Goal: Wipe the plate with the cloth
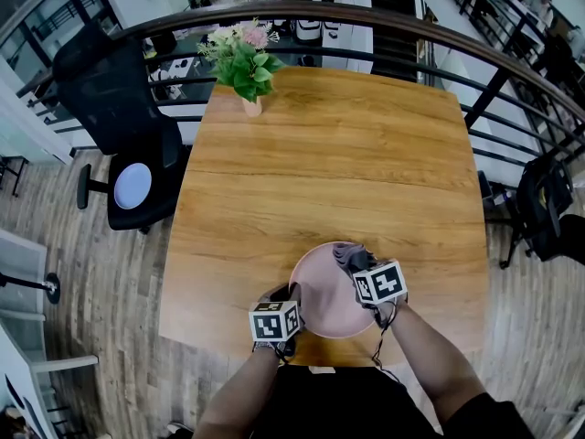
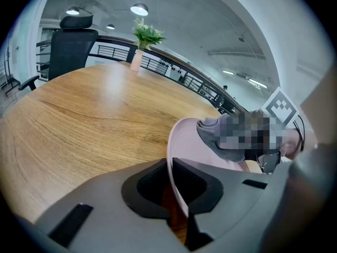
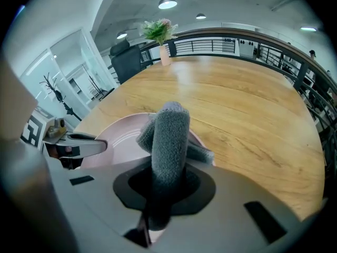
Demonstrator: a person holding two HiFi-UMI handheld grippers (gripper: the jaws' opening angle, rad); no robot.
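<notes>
A pink plate lies near the front edge of the wooden table. My left gripper is shut on the plate's left rim, which passes between its jaws. My right gripper is shut on a grey cloth, folded and sticking out past the jaws. The cloth rests on the plate's upper right part. In the left gripper view the cloth lies on the far side of the plate, partly under a mosaic patch.
A potted plant stands at the table's far left corner. A black office chair sits left of the table and another chair to the right. A curved railing runs behind the table.
</notes>
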